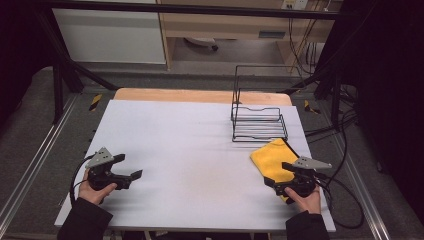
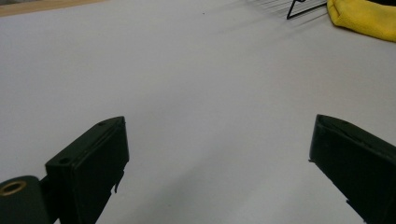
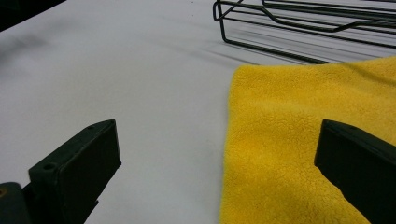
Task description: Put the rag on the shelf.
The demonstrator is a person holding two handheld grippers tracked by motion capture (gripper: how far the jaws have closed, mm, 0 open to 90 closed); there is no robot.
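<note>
I hold my right gripper wide open over the near edge of the fluffy yellow cloth, lying before the black wire rack. My left gripper gapes above the smooth white desk.

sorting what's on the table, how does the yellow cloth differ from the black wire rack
The yellow cloth is soft, fuzzy and solid-surfaced; the wire rack is thin, rigid black bars with open gaps. The cloth lies flat on the white table; the rack stands up with a tall back frame. The cloth sits nearer the person, by the right gripper; the rack sits farther back. Both rest on the table's right side.
</note>
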